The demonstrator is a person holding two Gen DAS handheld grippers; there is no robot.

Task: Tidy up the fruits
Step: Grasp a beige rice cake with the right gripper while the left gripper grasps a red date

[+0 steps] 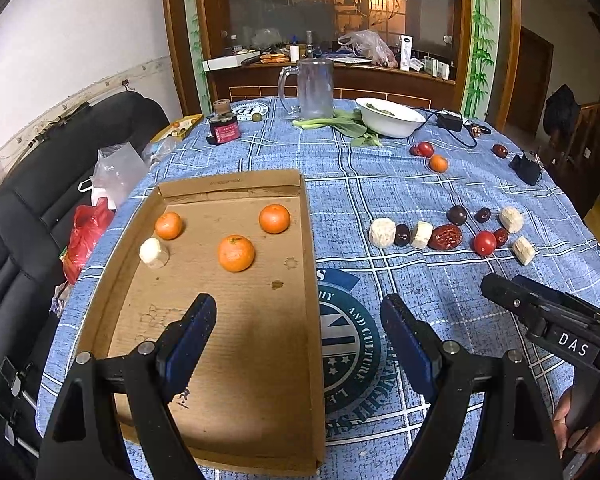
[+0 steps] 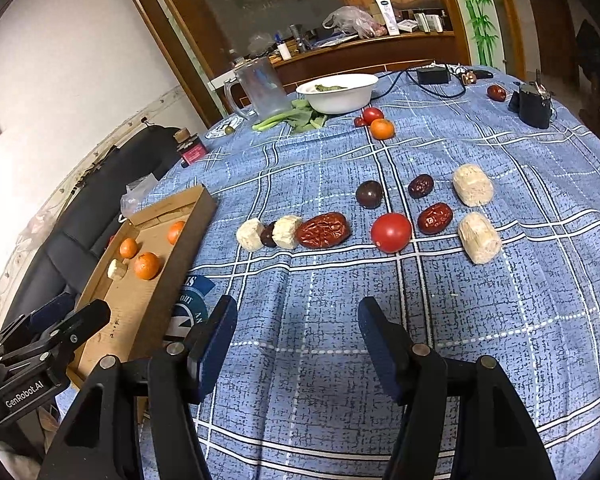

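Note:
A shallow cardboard tray (image 1: 260, 344) lies on the blue checked tablecloth and holds three oranges (image 1: 236, 253) and one pale corn piece (image 1: 154, 253). My left gripper (image 1: 298, 320) hovers open over the tray's near right wall, nothing between its fingers. My right gripper (image 2: 296, 320) is open and empty above bare cloth. Ahead of it lie pale corn pieces (image 2: 473, 185), red dates (image 2: 323, 230), a red tomato (image 2: 391, 232) and a dark plum (image 2: 369, 194). Farther back sit another orange (image 2: 381, 128) and a tomato (image 2: 372, 114).
At the table's far side stand a glass mug (image 1: 314, 88), a white bowl (image 1: 390, 118) with greens beside it, a dark jar (image 1: 224, 125) and black adapters with cables (image 2: 532, 104). A black sofa (image 1: 28, 216) with bags lies left of the table.

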